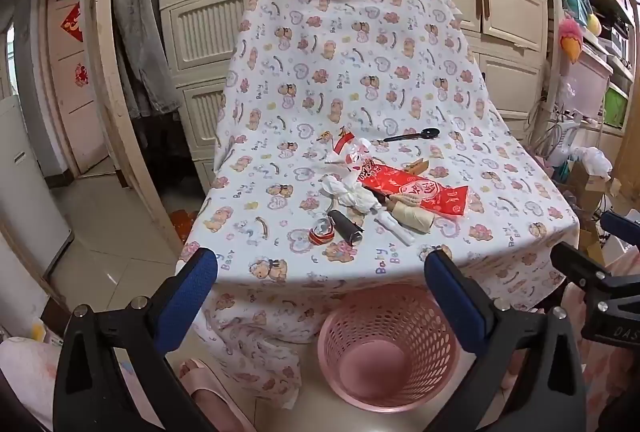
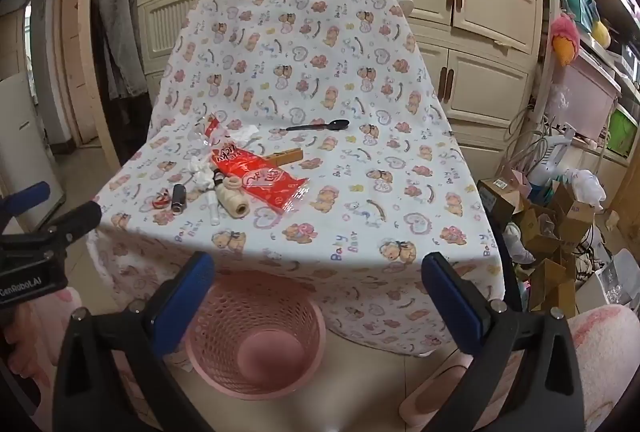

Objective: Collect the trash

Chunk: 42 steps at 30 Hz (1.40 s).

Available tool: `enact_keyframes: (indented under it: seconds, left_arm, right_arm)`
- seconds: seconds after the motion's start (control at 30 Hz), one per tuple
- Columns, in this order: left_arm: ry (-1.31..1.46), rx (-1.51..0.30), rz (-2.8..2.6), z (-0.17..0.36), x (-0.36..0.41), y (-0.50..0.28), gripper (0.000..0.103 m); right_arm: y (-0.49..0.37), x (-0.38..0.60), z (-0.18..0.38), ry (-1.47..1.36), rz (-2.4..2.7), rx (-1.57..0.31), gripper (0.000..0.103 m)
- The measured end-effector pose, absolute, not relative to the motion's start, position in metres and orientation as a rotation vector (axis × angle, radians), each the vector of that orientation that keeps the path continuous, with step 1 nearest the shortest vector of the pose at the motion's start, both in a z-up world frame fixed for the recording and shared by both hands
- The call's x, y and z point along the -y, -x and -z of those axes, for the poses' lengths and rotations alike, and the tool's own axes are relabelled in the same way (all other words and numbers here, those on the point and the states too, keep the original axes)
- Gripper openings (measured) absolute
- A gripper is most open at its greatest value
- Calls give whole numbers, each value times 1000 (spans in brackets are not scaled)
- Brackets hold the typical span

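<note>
**A:** What did the two wrist cameras show?

**B:** A counter (image 1: 400,80) draped in a white cloth printed with bears and hearts. A small heap of litter lay on it: a red snack wrapper (image 1: 416,190), crumpled white tissue (image 1: 352,194) touching the wrapper's left edge, a cardboard tube (image 1: 414,218) just in front of the wrapper, a black cylinder (image 1: 345,227) and a red-and-white scrap (image 1: 322,231) nearer the front edge. A black plastic spoon (image 1: 412,135) lay apart, further back.

**A:** And the bin?

**B:** A pink perforated basket (image 1: 384,316) stood on the floor against the counter's front drape, with nothing visible inside.

**A:** The tools?

**B:** The left tool (image 1: 320,268) and the right tool (image 2: 318,266) both stood wide, blue pads apart, holding nothing, short of the counter's near edge and above the basket. Cream cabinets (image 2: 480,12) rose behind.
</note>
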<state>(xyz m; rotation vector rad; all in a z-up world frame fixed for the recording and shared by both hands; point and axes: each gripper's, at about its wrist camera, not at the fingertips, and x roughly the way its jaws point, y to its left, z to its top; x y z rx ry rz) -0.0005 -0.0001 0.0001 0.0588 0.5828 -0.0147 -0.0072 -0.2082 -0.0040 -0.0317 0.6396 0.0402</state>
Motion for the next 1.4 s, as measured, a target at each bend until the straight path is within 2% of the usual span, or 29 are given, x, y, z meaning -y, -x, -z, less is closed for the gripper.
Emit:
enact_keyframes:
  seconds: [1.4]
  left_arm:
    - [-54, -600, 2, 2, -5, -7, 102]
  right_arm:
    - [5, 204, 7, 57, -49, -649, 103]
